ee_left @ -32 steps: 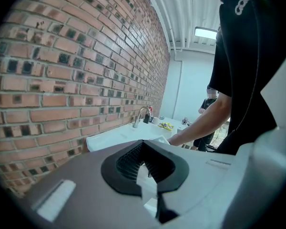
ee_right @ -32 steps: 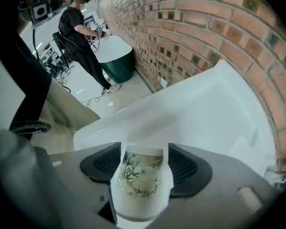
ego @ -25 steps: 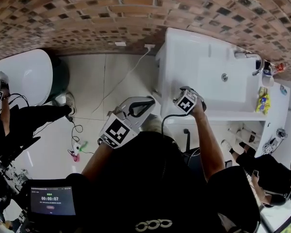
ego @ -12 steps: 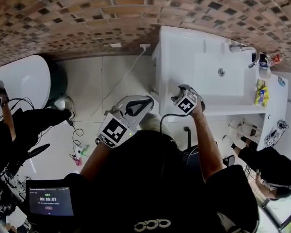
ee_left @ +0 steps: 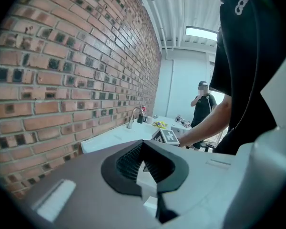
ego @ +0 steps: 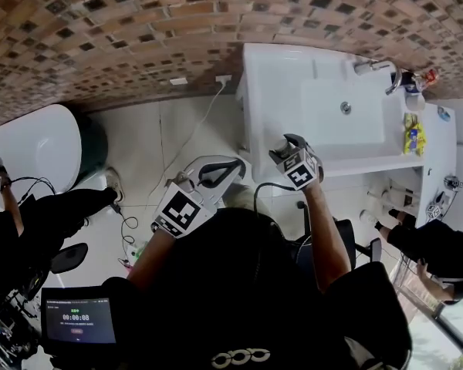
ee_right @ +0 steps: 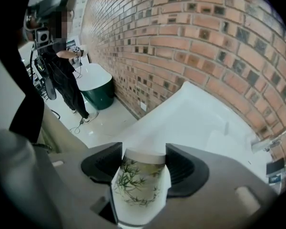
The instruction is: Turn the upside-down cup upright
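Observation:
A white cup (ee_right: 140, 187) printed with green bamboo leaves sits between the black pads of my right gripper (ee_right: 143, 163), which is shut on its sides. The cup's white rim band points away from the camera, toward the white sink counter (ee_right: 190, 120) below. In the head view the right gripper (ego: 287, 146) hangs over the counter's front left edge, and the cup is hidden behind it. My left gripper (ego: 235, 164) hovers over the floor left of the counter. Its pads (ee_left: 133, 159) are together and hold nothing.
The counter (ego: 282, 83) carries a basin (ego: 343, 110), a faucet (ego: 374, 66) and small items at its right end (ego: 411, 133). A brick wall (ego: 139, 29) runs behind. A white tub (ego: 31, 141), floor cables (ego: 127, 230), a monitor (ego: 76, 320) and other people stand around.
My right gripper has risen a little and rolled, still shut on the cup. The left gripper has stayed about where it was. The head view has drifted, so the counter sits higher in frame.

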{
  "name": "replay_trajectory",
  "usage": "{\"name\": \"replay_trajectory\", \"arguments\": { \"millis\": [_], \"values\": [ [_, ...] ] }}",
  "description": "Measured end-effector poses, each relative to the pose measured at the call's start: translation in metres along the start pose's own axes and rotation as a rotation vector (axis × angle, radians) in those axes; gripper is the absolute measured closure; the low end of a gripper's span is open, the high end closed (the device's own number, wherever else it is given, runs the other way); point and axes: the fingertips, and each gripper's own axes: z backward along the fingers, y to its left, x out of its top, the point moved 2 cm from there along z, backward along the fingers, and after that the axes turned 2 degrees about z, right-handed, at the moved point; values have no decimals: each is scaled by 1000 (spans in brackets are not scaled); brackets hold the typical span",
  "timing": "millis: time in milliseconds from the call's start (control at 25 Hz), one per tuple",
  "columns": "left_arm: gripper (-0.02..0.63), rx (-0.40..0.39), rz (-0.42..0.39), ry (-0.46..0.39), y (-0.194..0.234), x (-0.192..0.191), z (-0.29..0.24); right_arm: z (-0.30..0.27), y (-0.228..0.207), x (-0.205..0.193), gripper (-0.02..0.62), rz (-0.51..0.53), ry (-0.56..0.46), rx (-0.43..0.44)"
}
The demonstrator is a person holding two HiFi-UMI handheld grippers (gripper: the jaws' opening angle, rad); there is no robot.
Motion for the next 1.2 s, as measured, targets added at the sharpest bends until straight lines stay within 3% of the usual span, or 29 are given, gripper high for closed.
{"name": "replay_trajectory", "arguments": {
  "millis": [320,600,880,1000,1200],
  "values": [
    [591,-29,-34,21,-10,1,-1,19,-12,11,324,-176,-259,-125],
    [591,-73,-86,63,-18,6,-10,24,-13,5,325,-310,-430,-183],
    [591,-120,-123,114,-28,5,-25,24,-47,9,325,-352,-550,-342],
    [591,-142,-90,106,-32,7,-32,24,-63,11,325,-371,-604,-411],
    [591,-187,-77,130,-38,8,-50,20,-82,12,325,-405,-651,-448]
  ]
}}
